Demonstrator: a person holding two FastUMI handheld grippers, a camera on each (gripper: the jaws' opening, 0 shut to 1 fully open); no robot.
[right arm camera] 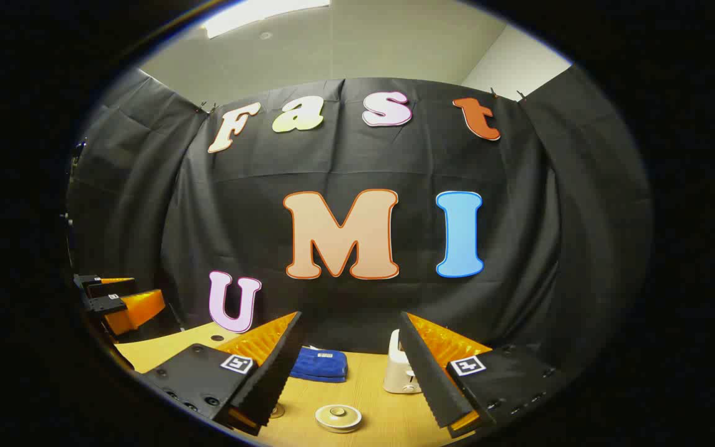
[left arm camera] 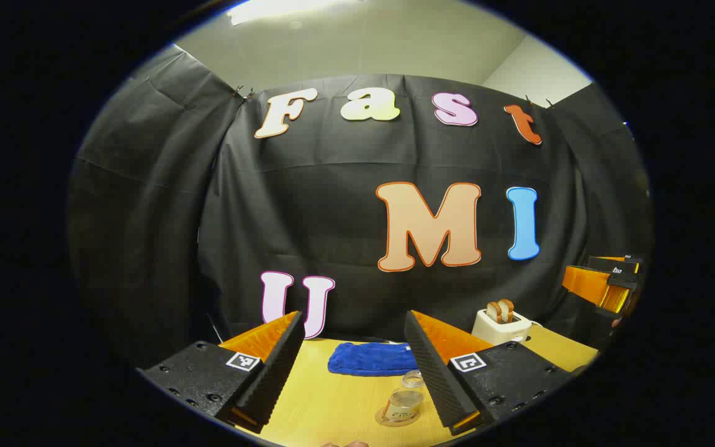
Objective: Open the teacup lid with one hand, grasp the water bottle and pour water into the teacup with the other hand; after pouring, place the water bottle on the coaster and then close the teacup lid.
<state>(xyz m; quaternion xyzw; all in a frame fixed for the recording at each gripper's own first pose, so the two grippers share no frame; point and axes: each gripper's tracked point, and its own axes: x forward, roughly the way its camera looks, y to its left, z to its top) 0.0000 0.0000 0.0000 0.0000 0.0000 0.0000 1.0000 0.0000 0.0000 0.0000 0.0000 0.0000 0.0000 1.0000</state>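
Observation:
In the left gripper view a clear water bottle (left arm camera: 402,403) stands on the wooden table (left arm camera: 332,397), low between my left gripper's (left arm camera: 354,320) fingers, close to the right-hand one. That gripper is open, holds nothing and hangs above the bottle. In the right gripper view the teacup (right arm camera: 339,417) shows as a cream round lid with a small knob, on the table below my right gripper (right arm camera: 350,318). This gripper is open too, with nothing between its fingers. Each gripper also appears at the edge of the other's view: the right gripper (left arm camera: 606,285) and the left gripper (right arm camera: 118,304).
A folded blue cloth (left arm camera: 371,359) (right arm camera: 320,364) lies at the back of the table near the black wall. A white toaster (left arm camera: 499,324) (right arm camera: 400,372) with bread slices stands to its right. A small round object (right arm camera: 277,410) peeks out beside my right gripper's left finger.

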